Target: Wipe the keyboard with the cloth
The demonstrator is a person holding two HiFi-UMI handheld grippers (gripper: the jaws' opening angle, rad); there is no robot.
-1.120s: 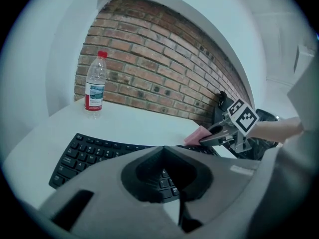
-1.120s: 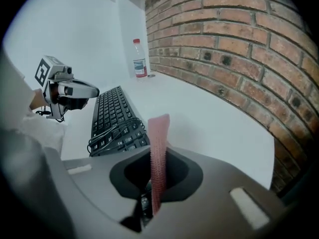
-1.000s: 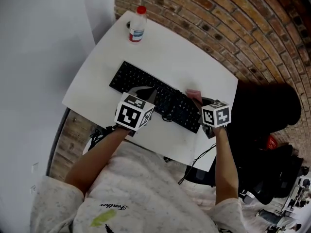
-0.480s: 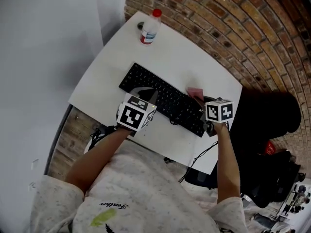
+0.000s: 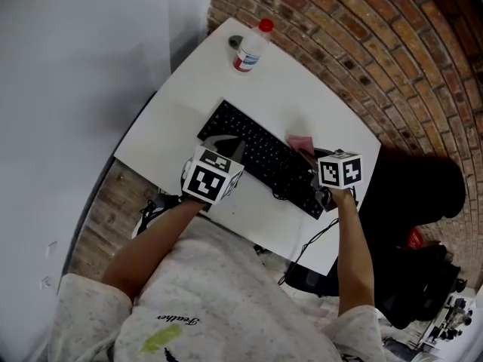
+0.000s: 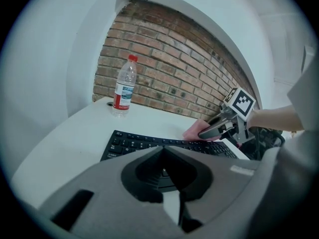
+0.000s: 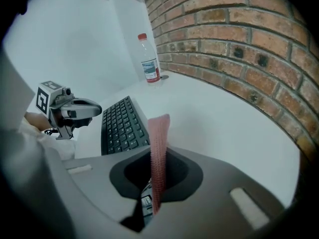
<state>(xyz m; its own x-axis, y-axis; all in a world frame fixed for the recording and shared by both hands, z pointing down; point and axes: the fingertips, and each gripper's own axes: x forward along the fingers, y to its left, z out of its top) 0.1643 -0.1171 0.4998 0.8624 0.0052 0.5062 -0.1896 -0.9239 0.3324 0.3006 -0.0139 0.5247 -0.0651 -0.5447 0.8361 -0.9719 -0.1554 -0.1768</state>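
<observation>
Right gripper (image 7: 157,156) jaws pinch the pink cloth (image 7: 160,128), upright at centre frame, by the keyboard's (image 5: 260,157) right end. Left gripper (image 6: 163,151) jaws pressed together, empty, over the keyboard's near edge. Bottle (image 5: 251,47) stands top centre on the white table (image 5: 317,104).

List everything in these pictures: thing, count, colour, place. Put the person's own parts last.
table: one, white, against the brick wall
brick wall: one, reddish brown, behind the table
keyboard: one, black, across the table's near half
bottle: one, clear with red cap and label, upright at the table's far corner
cloth: one, pink, pinched in the right gripper, by the keyboard's right end
cable: one, black, hanging below the table's near edge
left gripper: one, grey, jaws together, empty, at the keyboard's near edge
right gripper: one, grey, jaws closed on the cloth
forearms: two, bare, reaching in from the bottom
</observation>
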